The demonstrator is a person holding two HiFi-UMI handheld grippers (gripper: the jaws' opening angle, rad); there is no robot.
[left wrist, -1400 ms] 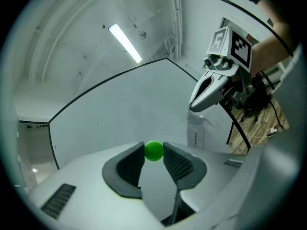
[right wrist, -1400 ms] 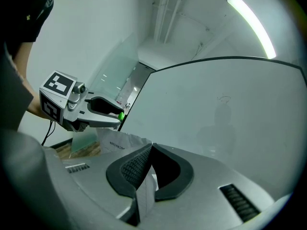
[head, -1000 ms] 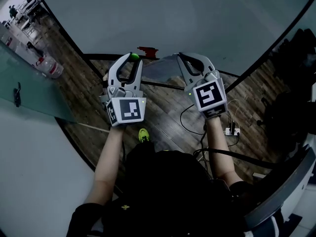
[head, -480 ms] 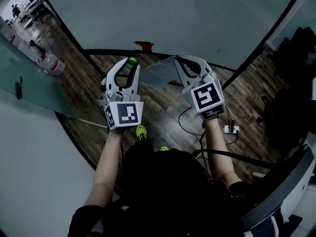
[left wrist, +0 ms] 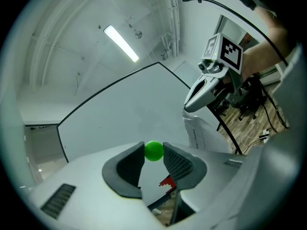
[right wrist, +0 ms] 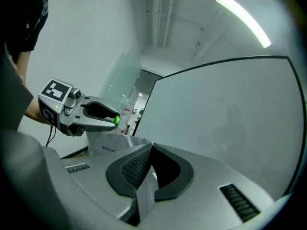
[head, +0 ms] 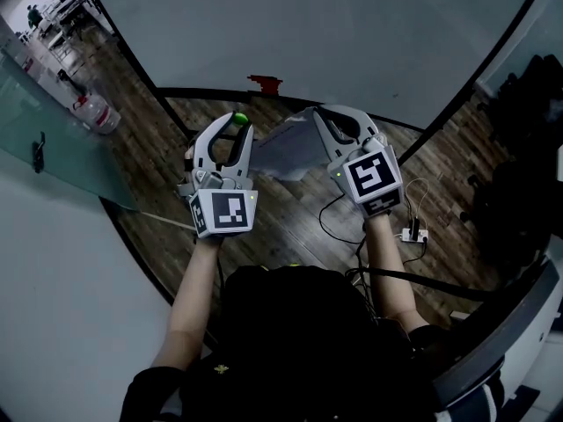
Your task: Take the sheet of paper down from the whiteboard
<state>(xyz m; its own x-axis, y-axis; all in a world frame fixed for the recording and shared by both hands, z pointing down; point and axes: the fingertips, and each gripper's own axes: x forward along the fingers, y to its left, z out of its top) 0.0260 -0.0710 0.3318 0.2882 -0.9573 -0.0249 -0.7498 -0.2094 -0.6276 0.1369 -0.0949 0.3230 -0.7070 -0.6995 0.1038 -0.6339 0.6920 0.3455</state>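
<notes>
The whiteboard [head: 334,33] fills the top of the head view. My right gripper [head: 318,112] is shut on one edge of the sheet of paper [head: 283,149], which hangs free of the board between the two grippers. In the right gripper view the sheet [right wrist: 143,195] is pinched between the closed pads of the right gripper [right wrist: 151,146]. My left gripper [head: 236,121] is shut on a small green ball-shaped magnet [head: 237,118]. In the left gripper view the magnet [left wrist: 154,150] sits between its fingertips, with the paper [left wrist: 201,134] off to the right.
A small red object [head: 264,83] sits at the board's bottom rail. Black stand legs cross the wooden floor below. A water bottle [head: 92,112] and a glass wall [head: 53,165] are at the left. A power strip [head: 412,233] with cables lies at the right.
Both grippers have drawn back from the whiteboard toward the person. The paper came away with the right gripper, and the green magnet stayed in the left.
</notes>
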